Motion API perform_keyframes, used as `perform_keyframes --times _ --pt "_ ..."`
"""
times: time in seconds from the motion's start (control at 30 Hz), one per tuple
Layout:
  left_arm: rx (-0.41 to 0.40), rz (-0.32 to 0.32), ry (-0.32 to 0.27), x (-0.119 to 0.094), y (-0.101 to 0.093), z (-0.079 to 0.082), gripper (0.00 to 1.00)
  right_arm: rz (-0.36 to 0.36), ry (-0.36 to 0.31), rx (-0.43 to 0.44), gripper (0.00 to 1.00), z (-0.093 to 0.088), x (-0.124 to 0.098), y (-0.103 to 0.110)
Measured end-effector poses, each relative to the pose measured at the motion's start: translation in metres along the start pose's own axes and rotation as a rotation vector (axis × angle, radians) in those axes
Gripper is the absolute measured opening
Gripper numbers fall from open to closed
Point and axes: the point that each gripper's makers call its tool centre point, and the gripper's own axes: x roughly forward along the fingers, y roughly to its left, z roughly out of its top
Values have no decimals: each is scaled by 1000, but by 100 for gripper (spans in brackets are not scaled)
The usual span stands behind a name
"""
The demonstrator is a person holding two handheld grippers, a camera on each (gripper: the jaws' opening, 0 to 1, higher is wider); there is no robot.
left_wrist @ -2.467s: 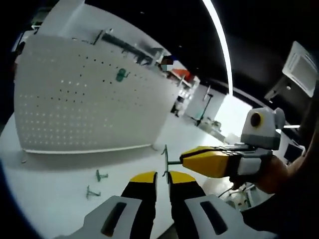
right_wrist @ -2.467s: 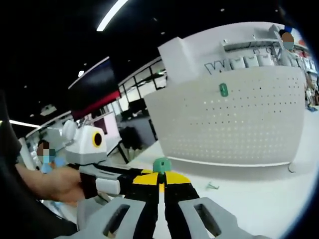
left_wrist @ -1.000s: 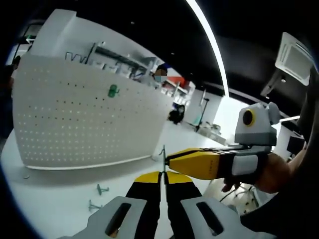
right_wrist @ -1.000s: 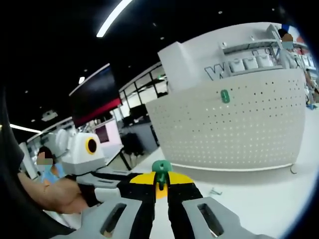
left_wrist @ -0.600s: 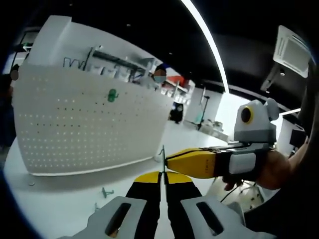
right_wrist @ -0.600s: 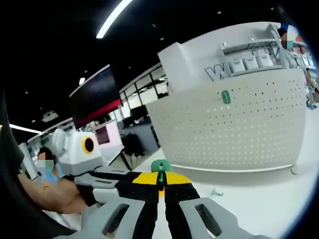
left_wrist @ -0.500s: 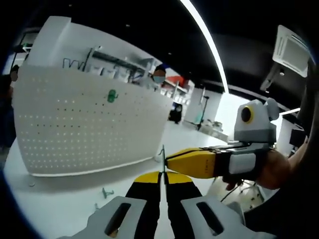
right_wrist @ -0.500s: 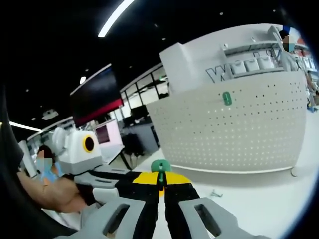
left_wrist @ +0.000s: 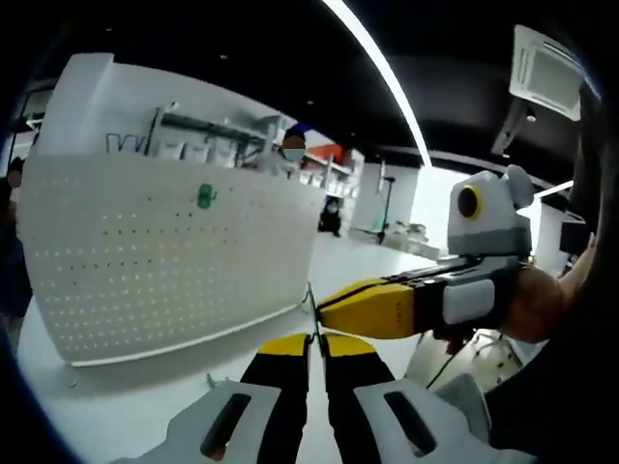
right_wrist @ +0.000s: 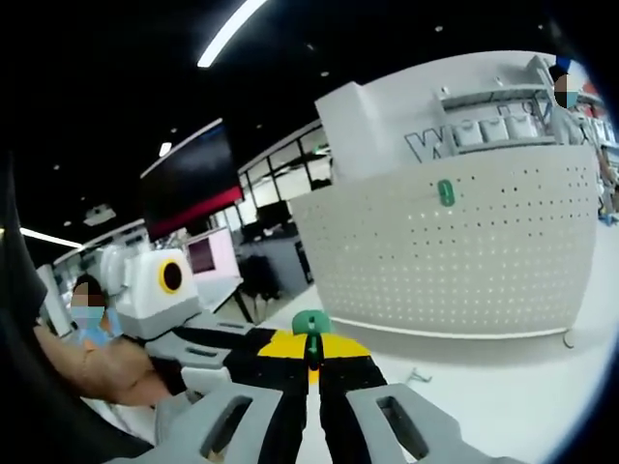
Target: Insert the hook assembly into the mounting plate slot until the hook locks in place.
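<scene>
Left gripper (left_wrist: 313, 340) and right gripper (right_wrist: 311, 350) both clamped on hook assembly (right_wrist: 311, 327), green cap seen from right gripper view, thin wire (left_wrist: 311, 307) from left, pegboard (right_wrist: 455, 251) beyond

Green hook assembly (right_wrist: 310, 329) pinched upright, white perforated mounting plate (right_wrist: 455, 256) beyond.

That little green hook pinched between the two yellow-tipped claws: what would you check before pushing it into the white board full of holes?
1. Small green hook with thin metal stem held in the right gripper: ok.
2. Left gripper also pinching the stem: ok.
3. White perforated board in sight ahead: ok.
4. Hook close to the board: not ok, a clear gap remains.
5. Hook aimed at a particular hole: cannot tell.
6. Green hook already mounted on the board clear of the approach: cannot tell.
</scene>
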Motion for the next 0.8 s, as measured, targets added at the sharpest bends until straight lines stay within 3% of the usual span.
perform_keyframes --times 0.2,0.57,0.7,0.8 --pt "-17 -35 14 0 -5 -2 15 -1 -1 -2 0 0 -1 0" --pt "-13 -9 20 -12 -6 -1 59 10 1 -15 0 2 -1 1" --pt "3 -3 45 -15 -5 -3 63 15 7 -23 0 2 1 0" --pt "-38 -5 48 -17 -6 -2 74 15 12 -33 0 1 2 -1"
